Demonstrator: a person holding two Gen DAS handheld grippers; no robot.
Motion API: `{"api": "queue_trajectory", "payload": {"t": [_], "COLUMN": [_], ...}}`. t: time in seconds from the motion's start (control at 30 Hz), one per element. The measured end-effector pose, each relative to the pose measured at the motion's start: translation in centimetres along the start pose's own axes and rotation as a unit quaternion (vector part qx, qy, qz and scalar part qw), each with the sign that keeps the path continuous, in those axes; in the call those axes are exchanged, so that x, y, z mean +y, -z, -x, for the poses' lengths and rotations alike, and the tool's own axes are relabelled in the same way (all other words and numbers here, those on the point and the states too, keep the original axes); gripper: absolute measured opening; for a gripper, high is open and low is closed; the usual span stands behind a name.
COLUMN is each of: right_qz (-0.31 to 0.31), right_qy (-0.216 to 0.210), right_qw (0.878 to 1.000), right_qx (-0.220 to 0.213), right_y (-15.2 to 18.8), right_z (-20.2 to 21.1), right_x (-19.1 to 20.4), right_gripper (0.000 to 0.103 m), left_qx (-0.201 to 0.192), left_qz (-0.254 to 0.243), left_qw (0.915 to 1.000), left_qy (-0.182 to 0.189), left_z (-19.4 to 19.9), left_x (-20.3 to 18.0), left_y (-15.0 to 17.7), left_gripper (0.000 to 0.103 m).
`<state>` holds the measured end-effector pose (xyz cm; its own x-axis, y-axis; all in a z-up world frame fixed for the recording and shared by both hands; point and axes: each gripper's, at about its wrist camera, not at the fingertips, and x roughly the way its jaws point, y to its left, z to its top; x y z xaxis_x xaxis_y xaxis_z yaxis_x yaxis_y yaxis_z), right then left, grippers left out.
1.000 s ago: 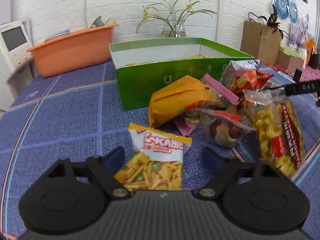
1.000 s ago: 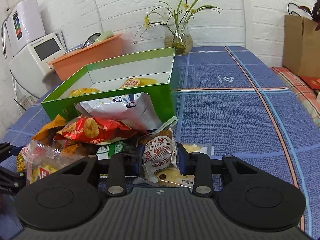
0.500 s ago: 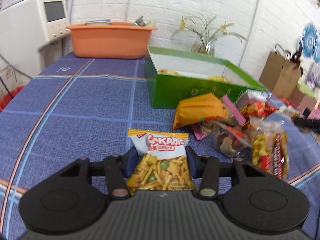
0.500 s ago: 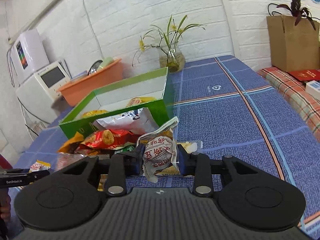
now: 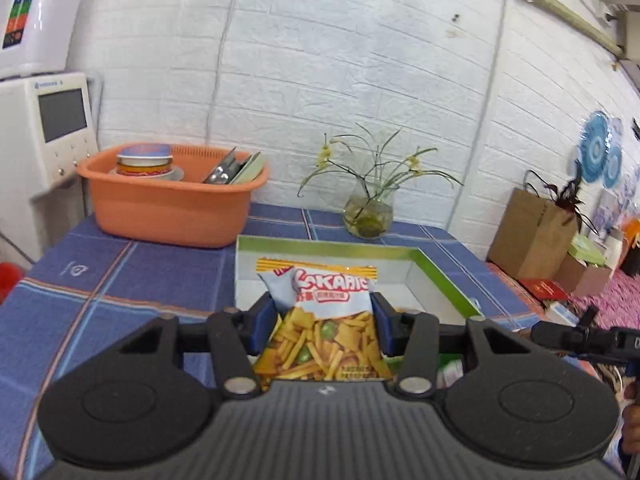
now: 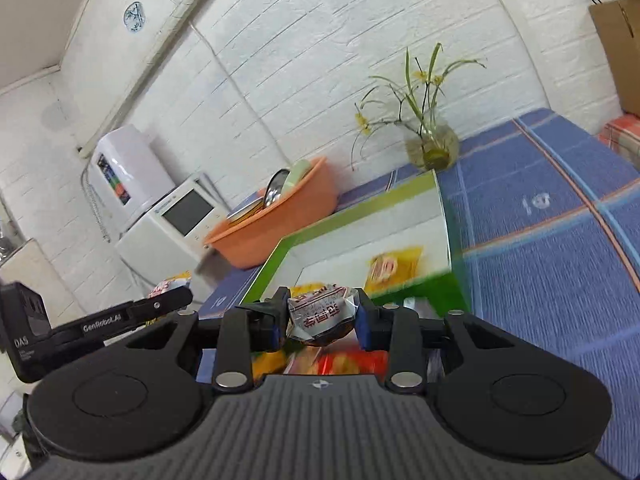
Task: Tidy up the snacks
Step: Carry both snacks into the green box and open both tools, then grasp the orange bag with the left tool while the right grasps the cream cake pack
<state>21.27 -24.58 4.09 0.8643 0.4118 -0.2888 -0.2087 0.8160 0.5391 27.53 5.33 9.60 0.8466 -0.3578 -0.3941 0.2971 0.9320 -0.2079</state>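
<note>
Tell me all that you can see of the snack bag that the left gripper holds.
The snack bag is a glossy plastic pouch: orange-striped top seal, pale band with red lettering, and printed yellow sticks, squares and green peas below. It stands upright, slightly creased, pinched on both sides between the blue pads of the left gripper, held in front of the green box.

Two wrist fisheyes, raised over the table

Left looks level toward 12 o'clock; right, tilted, toward 11. Both share the green box [image 5: 436, 276] [image 6: 360, 216], orange basin [image 5: 172, 208] [image 6: 288, 216] and vase [image 5: 368, 212] [image 6: 432, 146].
</note>
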Motion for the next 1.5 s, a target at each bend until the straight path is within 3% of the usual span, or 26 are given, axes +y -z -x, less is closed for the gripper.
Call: {"api": "queue_trajectory", "payload": {"t": [0.17,0.3,0.33,0.37,0.4,0.43,0.67,0.77,0.83,0.9,1.07,1.23,1.37,1.5], "right_qz": [0.045,0.079,0.079,0.072,0.065,0.059,0.031,0.026,0.035,0.052,0.066,0.013,0.041,0.071], "right_qy": [0.037,0.044,0.043,0.045,0.048,0.051,0.023,0.034,0.050,0.075,0.147,0.137,0.135,0.153], "right_qw": [0.998,0.996,0.996,0.996,0.997,0.997,0.999,0.999,0.998,0.995,0.980,0.984,0.983,0.979], "right_qx": [-0.019,0.008,0.020,0.018,0.011,0.002,-0.027,-0.018,0.004,0.041,0.113,0.110,0.115,0.119], "right_y": [-1.2,-0.5,-0.4,-0.4,-0.3,-0.3,-1.0,-0.2,0.7,1.9,4.5,4.8,4.9,4.8], "right_z": [-4.3,-7.1,-7.4,-7.3,-6.9,-6.2,-0.3,2.0,2.8,3.0,2.5,1.5,0.2,-1.2], "right_x": [-0.9,-1.7,-1.8,-1.9,-2.0,-2.0,-2.9,-3.5,-4.0,-4.6,-6.2,-6.7,-6.0,-5.2], "right_gripper": [0.058,0.062,0.067,0.086,0.101,0.103,0.103,0.103,0.103,0.103,0.103,0.103,0.103,0.103], "left_qx": [0.017,0.038,0.037,0.033,0.030,0.028,0.018,0.026,0.032,0.043,0.046,0.087,0.119,0.124], "left_qz": [-0.033,-0.051,-0.057,-0.063,-0.065,-0.066,-0.047,-0.034,-0.016,0.002,0.019,-0.006,-0.031,-0.007], "left_qw": [0.9982,0.9963,0.9958,0.9952,0.9948,0.9947,0.9961,0.9971,0.9982,0.9985,0.9983,0.9960,0.9920,0.9920], "left_qy": [-0.047,-0.058,-0.062,-0.067,-0.072,-0.074,-0.072,-0.063,-0.048,-0.033,-0.031,-0.022,-0.028,-0.021], "left_z": [-6.7,-10.3,-10.8,-10.9,-10.9,-10.6,-6.6,-4.2,-2.8,-1.8,-1.0,-2.9,-4.5,-5.0], "left_x": [-1.1,-1.3,-1.4,-1.4,-1.3,-1.1,-0.1,0.5,1.1,1.7,1.8,0.6,-0.2,0.6], "left_y": [-0.9,0.1,0.3,0.5,0.7,0.7,1.0,2.1,3.1,4.3,5.7,6.7,7.8,8.2], "left_gripper": [0.048,0.051,0.055,0.066,0.066,0.066,0.070,0.075,0.081,0.102,0.102,0.102,0.102,0.103]}}
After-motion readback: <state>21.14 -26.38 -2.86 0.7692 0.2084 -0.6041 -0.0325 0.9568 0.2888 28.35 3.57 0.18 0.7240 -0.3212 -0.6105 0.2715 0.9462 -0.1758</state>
